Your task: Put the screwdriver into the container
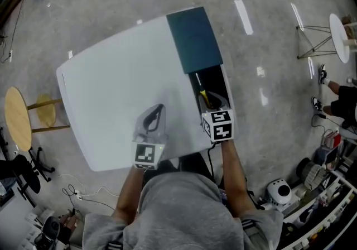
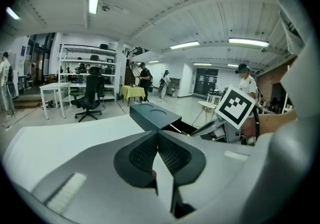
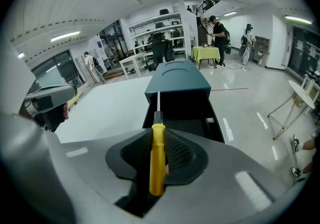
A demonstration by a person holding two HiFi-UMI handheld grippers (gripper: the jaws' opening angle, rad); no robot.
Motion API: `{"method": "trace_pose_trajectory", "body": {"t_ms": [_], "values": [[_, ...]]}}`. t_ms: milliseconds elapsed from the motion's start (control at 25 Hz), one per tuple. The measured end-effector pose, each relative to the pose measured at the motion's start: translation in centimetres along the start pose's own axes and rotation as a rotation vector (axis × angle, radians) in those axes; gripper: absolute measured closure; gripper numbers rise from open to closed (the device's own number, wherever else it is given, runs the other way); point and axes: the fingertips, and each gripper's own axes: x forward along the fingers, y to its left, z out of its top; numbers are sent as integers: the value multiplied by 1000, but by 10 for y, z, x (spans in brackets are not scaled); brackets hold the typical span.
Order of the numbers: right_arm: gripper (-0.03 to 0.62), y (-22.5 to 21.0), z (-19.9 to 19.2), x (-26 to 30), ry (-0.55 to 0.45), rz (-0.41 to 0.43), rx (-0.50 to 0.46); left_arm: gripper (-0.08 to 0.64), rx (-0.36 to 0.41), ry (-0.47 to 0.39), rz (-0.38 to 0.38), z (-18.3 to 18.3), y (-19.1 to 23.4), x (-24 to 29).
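Aiming the yellow-handled screwdriver [image 3: 157,158] at the teal container's [image 3: 177,83] opening.
My right gripper [image 3: 160,138] clamps its handle, the left gripper [image 2: 158,135] is closed on nothing (above the table [image 1: 111,87]); I fear the shaft snagging the lid edge on release.

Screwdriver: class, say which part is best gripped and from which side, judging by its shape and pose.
Grip the thick yellow handle of the screwdriver, coming from its butt end with fingers on either side, as the right gripper does. The thin shaft then points freely ahead toward the open container.
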Motion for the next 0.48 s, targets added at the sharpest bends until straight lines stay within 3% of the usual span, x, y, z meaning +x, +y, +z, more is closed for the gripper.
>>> {"method": "trace_pose_trajectory", "body": {"t_ms": [480], "values": [[512,-4,-10,38,90,14,-4,548,-32,30,33,-12,12,9]]}}
